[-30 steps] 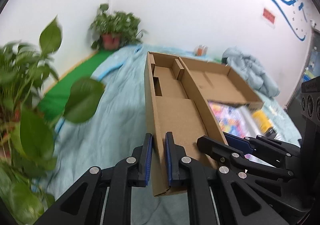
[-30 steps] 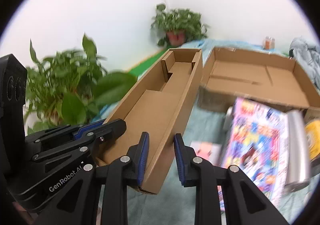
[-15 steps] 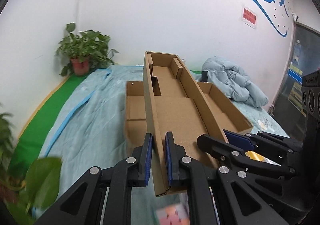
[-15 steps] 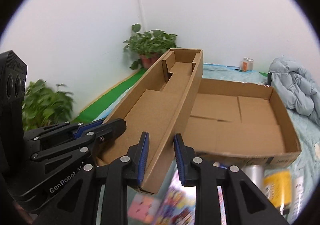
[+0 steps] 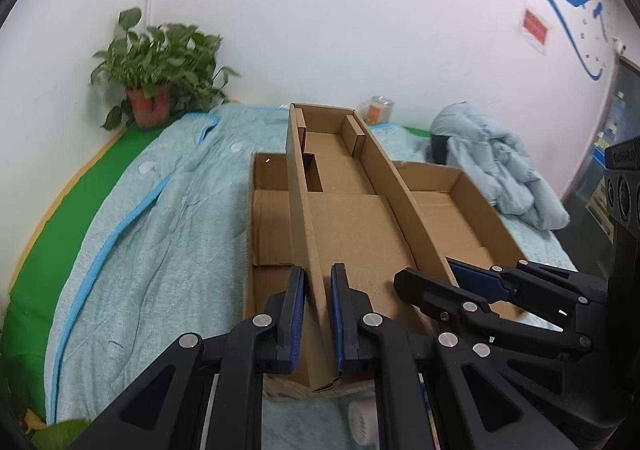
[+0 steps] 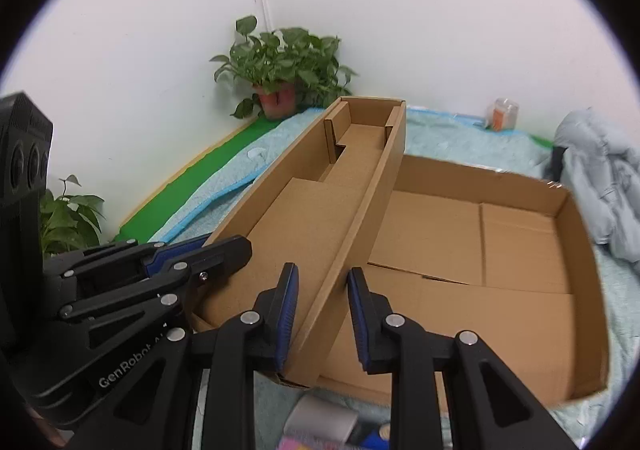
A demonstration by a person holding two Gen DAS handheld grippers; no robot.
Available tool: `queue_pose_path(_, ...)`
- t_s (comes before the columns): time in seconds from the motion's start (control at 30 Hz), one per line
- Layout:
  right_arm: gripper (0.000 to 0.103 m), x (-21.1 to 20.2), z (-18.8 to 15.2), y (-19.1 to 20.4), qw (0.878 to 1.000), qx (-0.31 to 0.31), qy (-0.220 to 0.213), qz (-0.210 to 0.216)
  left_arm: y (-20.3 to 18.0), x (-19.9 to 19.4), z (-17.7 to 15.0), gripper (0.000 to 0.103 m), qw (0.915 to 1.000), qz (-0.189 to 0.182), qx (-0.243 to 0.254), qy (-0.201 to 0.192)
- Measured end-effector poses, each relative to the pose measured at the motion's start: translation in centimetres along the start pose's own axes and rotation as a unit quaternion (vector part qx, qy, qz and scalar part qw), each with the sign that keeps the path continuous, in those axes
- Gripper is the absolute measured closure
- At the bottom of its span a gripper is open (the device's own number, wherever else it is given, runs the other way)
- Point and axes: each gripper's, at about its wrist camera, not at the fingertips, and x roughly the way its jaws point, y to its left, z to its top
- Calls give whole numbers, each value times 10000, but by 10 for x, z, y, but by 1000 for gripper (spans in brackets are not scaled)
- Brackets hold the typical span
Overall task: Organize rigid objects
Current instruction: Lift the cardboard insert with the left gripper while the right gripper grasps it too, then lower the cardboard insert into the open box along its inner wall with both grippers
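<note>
A long narrow cardboard tray [image 5: 352, 217] is held level between both grippers, above a wide shallow cardboard box [image 5: 460, 209] that lies on the light blue bedspread. My left gripper [image 5: 317, 314] is shut on the tray's left wall at its near end. My right gripper [image 6: 322, 314] grips the tray's right wall [image 6: 360, 217] at the near end; a small gap shows beside its right finger. The tray is empty. It overlaps the left part of the wide box [image 6: 500, 250], which is also empty. Each gripper shows in the other's view.
A potted plant [image 5: 160, 73] stands in the far left corner and a second plant [image 6: 68, 217] at the near left. A crumpled pale blue duvet [image 5: 500, 165] lies at the right. A small jar [image 6: 502, 113] stands by the wall. Small items [image 6: 320, 422] lie below the tray.
Both grippers have carried the narrow tray rightwards and forward, from beside the near plant to over the wide box. The colourful book and bottle have dropped out of sight. The grip is unchanged.
</note>
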Motion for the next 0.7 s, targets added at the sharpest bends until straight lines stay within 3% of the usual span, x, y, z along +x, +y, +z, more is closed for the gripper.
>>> queue_pose_path(0.1,76,29,2,-9,9991,95,317,264,14,34,-3,94,9994,244,-43,250)
queue_pose_path(0.2,75,81,-8,-18,9914,204,1130,633,27,73,-18,93,9959,580,13,701)
queue_pose_path(0.33,76,110,-15,-44,9776,848,1549,1145,34,90,-23,78,9969,315,-21,722)
queue_pose_path(0.47,76,113,-21,-48,9735,953,1752,1121,26,93,-30,77,9965,418,164,712)
queue_pose_path(0.57,76,113,-25,-51,9718,958,1867,1073,30,87,-33,74,9973,219,-26,706)
queue_pose_path(0.7,76,130,-23,-52,9681,965,2109,947,27,66,-42,59,9980,212,-106,590)
